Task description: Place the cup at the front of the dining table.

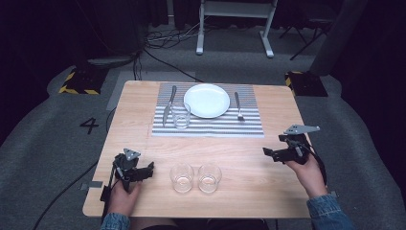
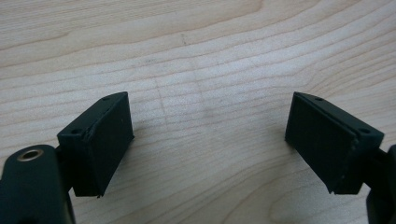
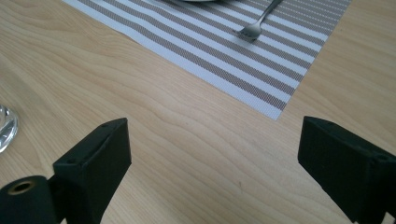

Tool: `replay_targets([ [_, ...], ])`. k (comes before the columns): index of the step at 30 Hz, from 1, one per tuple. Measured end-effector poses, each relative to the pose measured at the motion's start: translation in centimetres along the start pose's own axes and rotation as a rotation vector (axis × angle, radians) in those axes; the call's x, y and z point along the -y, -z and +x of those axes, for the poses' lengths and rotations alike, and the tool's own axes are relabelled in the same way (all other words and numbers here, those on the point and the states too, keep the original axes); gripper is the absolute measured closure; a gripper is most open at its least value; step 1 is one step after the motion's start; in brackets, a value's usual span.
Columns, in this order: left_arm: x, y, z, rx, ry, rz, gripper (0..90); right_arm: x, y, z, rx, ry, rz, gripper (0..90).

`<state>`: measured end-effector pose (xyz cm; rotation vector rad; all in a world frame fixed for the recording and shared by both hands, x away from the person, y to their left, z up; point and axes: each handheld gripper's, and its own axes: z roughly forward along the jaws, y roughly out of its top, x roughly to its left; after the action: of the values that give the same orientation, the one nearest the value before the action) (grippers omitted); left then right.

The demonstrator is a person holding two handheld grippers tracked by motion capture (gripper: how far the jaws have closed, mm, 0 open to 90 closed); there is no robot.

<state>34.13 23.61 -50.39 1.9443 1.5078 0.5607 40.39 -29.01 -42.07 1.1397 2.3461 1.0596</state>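
Both sets of tongs are spread wide and empty: left gripper (image 1: 143,171) at 7 o'clock on the table (image 1: 268,167), right gripper (image 1: 272,153) at 4 o'clock. Left gripper view confirms bare wood between its jaws; right gripper view the same.

Two loose glasses sit side by side, near the front edge at 6 o'clock: left glass (image 1: 182,178) and right glass (image 1: 209,177), close together, maybe touching, can't tell. A third glass (image 1: 181,115) is already on the mat (image 1: 210,125), beside the knife (image 1: 169,105), with the plate (image 1: 207,100) and fork (image 1: 238,106) to its right.

Risks, my read:
- The glasses are clear and smooth; a pinch on the rim could slip or tip one.
- Closing on one glass could knock its neighbour toward the front edge.

Relative position: the left glass is at 3 o'clock of the left gripper, near it. The right glass is at 8 o'clock of the right gripper, well apart; its edge (image 3: 5,128) shows left of the jaws.
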Motion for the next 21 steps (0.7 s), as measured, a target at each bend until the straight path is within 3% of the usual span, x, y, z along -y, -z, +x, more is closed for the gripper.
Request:
replay_targets([
  [8, 0.0, 0.0, 0.0, 0.0, 0.0, 0.0, 15.3, 1.8, -0.7, 0.0, -0.007, -0.034, 0.015, 10.0],
  [21, 0.0, 0.0, 0.0, 0.0, 0.0, 0.0, 15.3, 4.5, -2.0, 1.1, -0.009, 0.01, 0.068, 10.0],
])
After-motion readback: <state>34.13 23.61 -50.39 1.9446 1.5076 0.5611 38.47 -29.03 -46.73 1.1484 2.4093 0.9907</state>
